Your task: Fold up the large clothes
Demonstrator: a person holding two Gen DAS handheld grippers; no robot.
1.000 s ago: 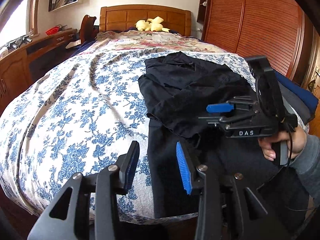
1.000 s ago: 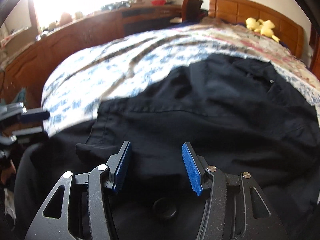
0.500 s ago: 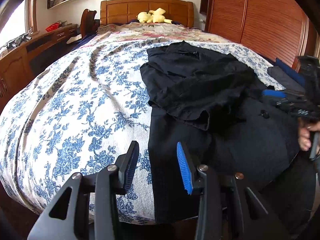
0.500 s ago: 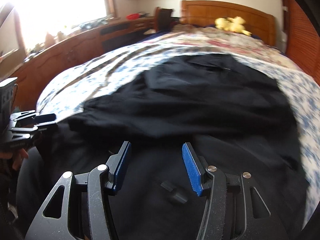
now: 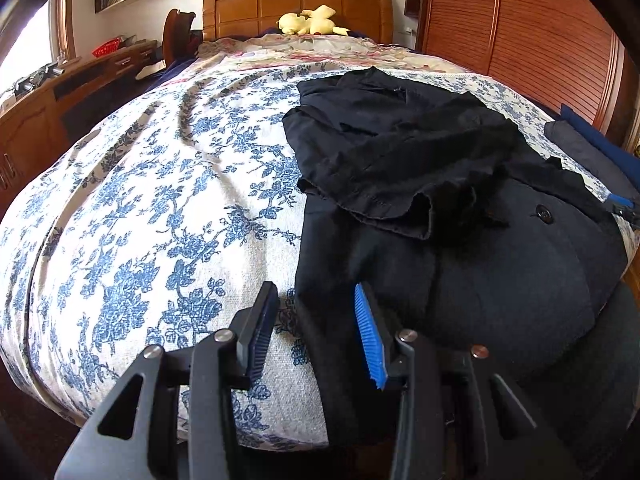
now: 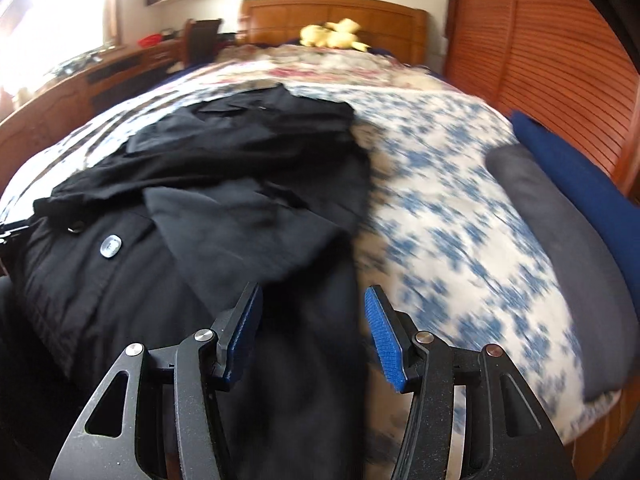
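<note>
One bed (image 5: 140, 208) fills both views, covered by one white bedspread with a blue floral print, with one wooden headboard (image 5: 296, 10) at the far end. One louvred wooden wardrobe front (image 5: 552, 36) stands along the right side of the bed, and one long wooden desk unit (image 5: 60, 96) runs along the left side. One large black garment (image 5: 460, 240) lies spread on the right half of the bedspread, its near portion draping over the foot edge and its far portion bunched in loose folds on top of the flat part. Two folded items lie at the right edge of the bed, touching each other: one grey (image 6: 560, 248) and one blue (image 6: 580, 184). One yellow plush toy (image 5: 314, 20) rests against the headboard. Two buttons are visible on the garment in the right wrist view: one pale (image 6: 111, 245) and one dark just beside it. The left gripper (image 5: 316, 332) sits over the garment's left edge, jaws apart and holding nothing. The right gripper (image 6: 312, 336) sits over the garment's right edge, jaws likewise apart and empty; this view is motion-blurred.
</note>
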